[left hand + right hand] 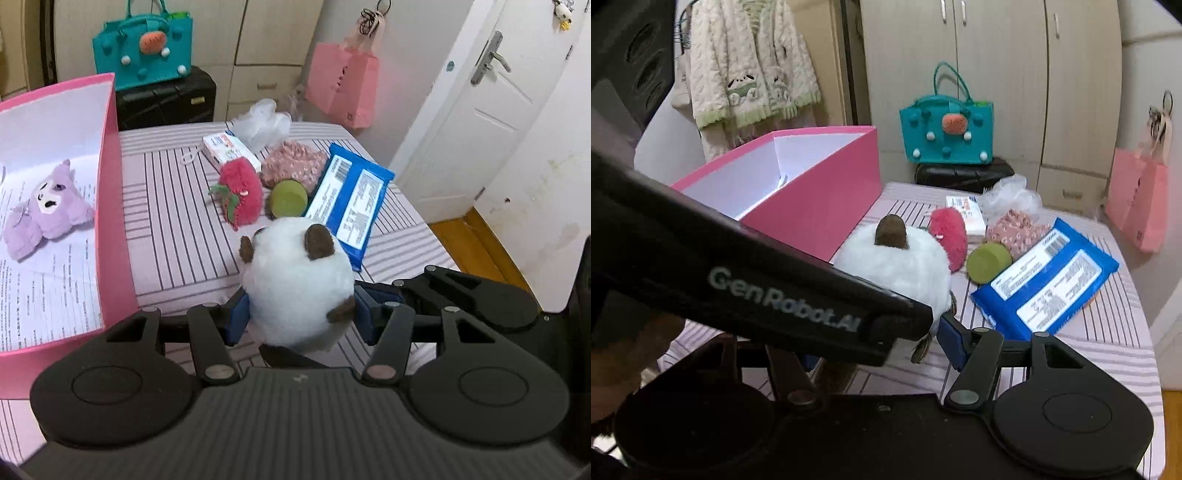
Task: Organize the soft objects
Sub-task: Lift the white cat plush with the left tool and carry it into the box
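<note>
While my left gripper (301,314) pinches the white plush toy (295,280), both blue pads press into its fluffy sides, and its brown ears point away from me. Its lower end hangs clear of the striped pink tablecloth (177,221). To the left of this gripper stands the open pink box (110,206), with a purple plush toy (44,210) lying on the printed paper inside. Straight ahead, beyond the white toy, lie the red strawberry plush (242,192), a green round thing (288,199), a pink flowered fabric piece (295,164) and a blue wipes pack (351,199); farther off sit a small white carton (229,147) and a white mesh puff (262,123).

My right gripper (886,328) sits just beside the left one, whose black arm crosses its view and hides its left finger. Only the right blue pad (951,339) shows, close to the white toy's lower side, so I cannot tell whether this gripper grips anything. Ahead and right of it lies the wipes pack, and ahead and left stands the pink box. A teal bag rests on a black case beyond the table.
</note>
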A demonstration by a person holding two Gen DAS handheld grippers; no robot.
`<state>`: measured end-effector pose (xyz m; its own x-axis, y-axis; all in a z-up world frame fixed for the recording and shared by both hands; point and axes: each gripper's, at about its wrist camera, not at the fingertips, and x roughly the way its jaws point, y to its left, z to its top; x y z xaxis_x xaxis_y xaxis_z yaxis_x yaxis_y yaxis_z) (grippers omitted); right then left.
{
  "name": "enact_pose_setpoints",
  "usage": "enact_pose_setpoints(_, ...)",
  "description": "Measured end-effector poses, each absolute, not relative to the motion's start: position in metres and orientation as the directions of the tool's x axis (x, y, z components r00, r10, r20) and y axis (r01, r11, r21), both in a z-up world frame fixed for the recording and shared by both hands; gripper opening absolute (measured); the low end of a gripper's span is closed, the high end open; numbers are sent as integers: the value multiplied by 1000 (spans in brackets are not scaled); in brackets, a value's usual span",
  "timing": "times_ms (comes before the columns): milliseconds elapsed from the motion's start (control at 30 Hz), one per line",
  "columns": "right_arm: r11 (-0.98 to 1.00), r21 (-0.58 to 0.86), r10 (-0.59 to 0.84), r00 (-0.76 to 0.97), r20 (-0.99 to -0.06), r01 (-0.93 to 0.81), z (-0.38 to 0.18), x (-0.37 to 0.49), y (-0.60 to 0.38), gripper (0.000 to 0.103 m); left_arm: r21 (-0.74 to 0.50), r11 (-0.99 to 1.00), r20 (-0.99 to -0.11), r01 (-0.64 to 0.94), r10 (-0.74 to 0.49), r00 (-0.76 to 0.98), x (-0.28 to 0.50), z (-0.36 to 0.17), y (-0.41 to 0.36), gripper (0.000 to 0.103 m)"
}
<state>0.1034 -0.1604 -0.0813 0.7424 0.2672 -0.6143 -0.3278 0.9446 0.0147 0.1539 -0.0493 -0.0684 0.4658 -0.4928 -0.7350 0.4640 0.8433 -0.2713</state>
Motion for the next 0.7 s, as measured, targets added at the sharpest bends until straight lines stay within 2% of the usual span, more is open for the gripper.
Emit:
enact_pose_setpoints(100, 940, 41, 286, 717, -635, -339, -75, 102, -161, 67, -267, 837, -734, 478, -498, 462, 149, -63, -46, 56)
enact_pose_setpoints(233, 931, -7, 280, 724, -631, -366, -67, 95, -154, 67, -266, 828, -727, 494, -509, 461, 144, -51, -39, 56)
enact_pose_setpoints(367, 913, -63, 285, 739, -611, -404, -52, 84, -144, 67, -258, 825, -706, 503, -517, 485, 138, -34, -28, 56)
enact_pose_setpoints(700, 859, -77, 383, 735, -559, -506, 3, 87, -127, 66, -209, 842, -652, 497, -499, 571, 133, 23, 6, 56)
